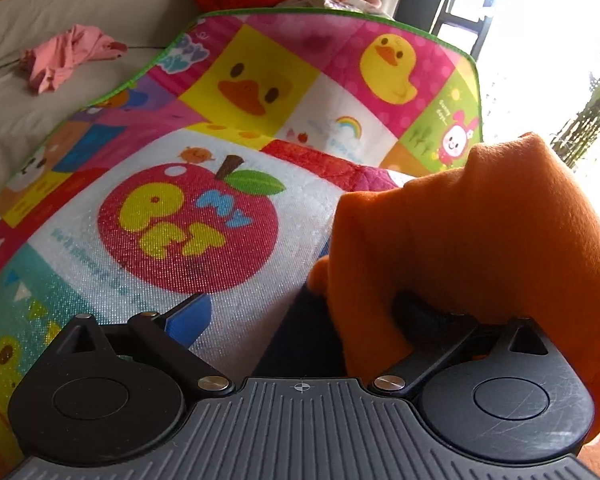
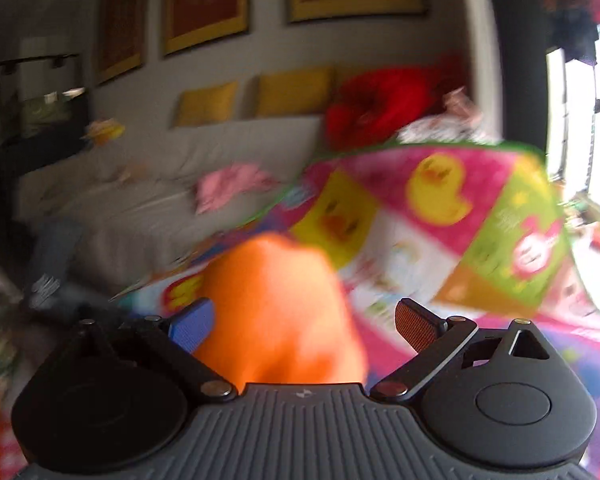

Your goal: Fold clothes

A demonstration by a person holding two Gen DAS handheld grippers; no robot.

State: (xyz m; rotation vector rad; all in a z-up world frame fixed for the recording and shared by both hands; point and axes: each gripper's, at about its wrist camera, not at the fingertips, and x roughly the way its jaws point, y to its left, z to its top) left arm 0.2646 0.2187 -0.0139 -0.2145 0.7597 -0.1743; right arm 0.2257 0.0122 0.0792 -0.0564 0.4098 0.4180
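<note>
Nearby, orange garment (image 1: 480,248) drapes left gripper (image 1: 300,320), hiding play mat (image 1: 260,80).

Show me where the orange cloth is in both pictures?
Left wrist view: the orange cloth is at lower right, draped over one finger of the left hand-held gripper.
Right wrist view: the cloth is at bottom centre.
Shared landmark: the yellow duck on the play mat.
</note>
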